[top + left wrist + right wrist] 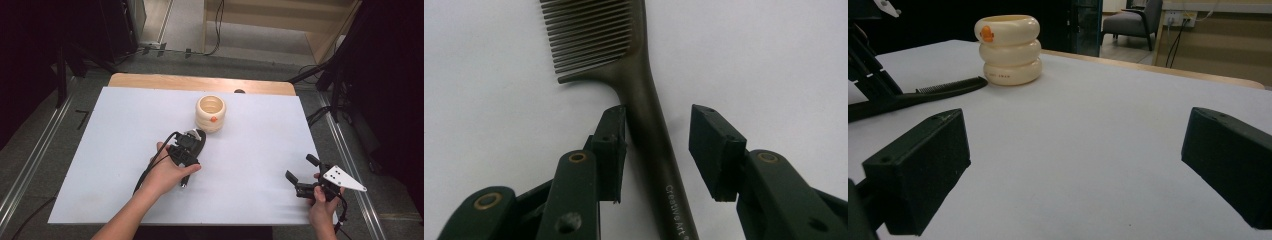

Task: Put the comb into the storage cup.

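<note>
A dark comb (644, 100) lies flat on the white sheet, teeth end away from me. My left gripper (659, 120) is open and straddles the comb's handle. Its left pad (611, 145) sits against the handle, while the right pad (714, 150) stands apart. From above, my left gripper (192, 139) is low over the comb (201, 134), just in front of a cream ribbed cup (210, 112) with an orange dot. My right gripper (301, 168) is open and holds nothing near the front right corner. In its own view my right gripper (1073, 165) faces the cup (1008, 50) and the comb (945, 89).
The white sheet (260, 150) covers a wooden table (200, 81) whose far edge shows behind it. Dark stands and cables surround the table on the floor. A grey chair (1128, 22) stands far off in the right gripper view.
</note>
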Tool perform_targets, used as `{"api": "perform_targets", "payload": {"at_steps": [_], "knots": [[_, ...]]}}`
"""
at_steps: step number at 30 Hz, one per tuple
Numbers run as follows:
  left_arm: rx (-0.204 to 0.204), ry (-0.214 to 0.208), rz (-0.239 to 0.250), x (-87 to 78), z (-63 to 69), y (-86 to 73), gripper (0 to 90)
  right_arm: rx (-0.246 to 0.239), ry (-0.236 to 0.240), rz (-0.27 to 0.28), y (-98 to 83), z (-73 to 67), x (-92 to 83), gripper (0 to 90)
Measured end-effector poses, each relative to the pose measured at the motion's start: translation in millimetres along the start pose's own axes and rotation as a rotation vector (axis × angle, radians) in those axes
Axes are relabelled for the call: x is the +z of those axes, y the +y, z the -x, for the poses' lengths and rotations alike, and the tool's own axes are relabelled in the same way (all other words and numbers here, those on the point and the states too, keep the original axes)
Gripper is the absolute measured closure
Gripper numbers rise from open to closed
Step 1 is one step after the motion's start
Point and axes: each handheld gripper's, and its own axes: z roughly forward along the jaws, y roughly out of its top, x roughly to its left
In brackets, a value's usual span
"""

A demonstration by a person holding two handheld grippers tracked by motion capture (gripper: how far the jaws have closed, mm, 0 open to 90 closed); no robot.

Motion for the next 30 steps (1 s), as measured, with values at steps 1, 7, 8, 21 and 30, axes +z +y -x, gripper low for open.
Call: {"api": "perform_targets", "payload": {"at_steps": [1, 7, 8, 21, 30], "knots": [[-0.005, 0.003, 0.001, 0.9, 0.0, 0.0, 58.9, 0.001, 0.001, 0.002, -0.1, 0.1, -0.1, 0.0], [-0.007, 0.010, -0.001, 2.5, 0.0, -0.7, 60.7, 0.001, 0.001, 0.000, 0.0, -0.3, 0.1, 0.0], [-0.014, 0.008, -0.003, 3.6, 0.2, -0.7, 60.7, -0.001, 0.000, 0.000, 0.0, 0.1, 0.0, 0.0], [-0.015, 0.034, 0.001, 7.2, 2.1, -1.3, 63.9, 0.004, -0.001, 0.004, -0.2, 0.2, -0.1, 0.0], [0.005, 0.082, 0.032, 9.6, 7.6, -6.4, 67.6, 0.001, -0.003, 0.000, 0.0, 0.0, 0.2, 0.0]]}}
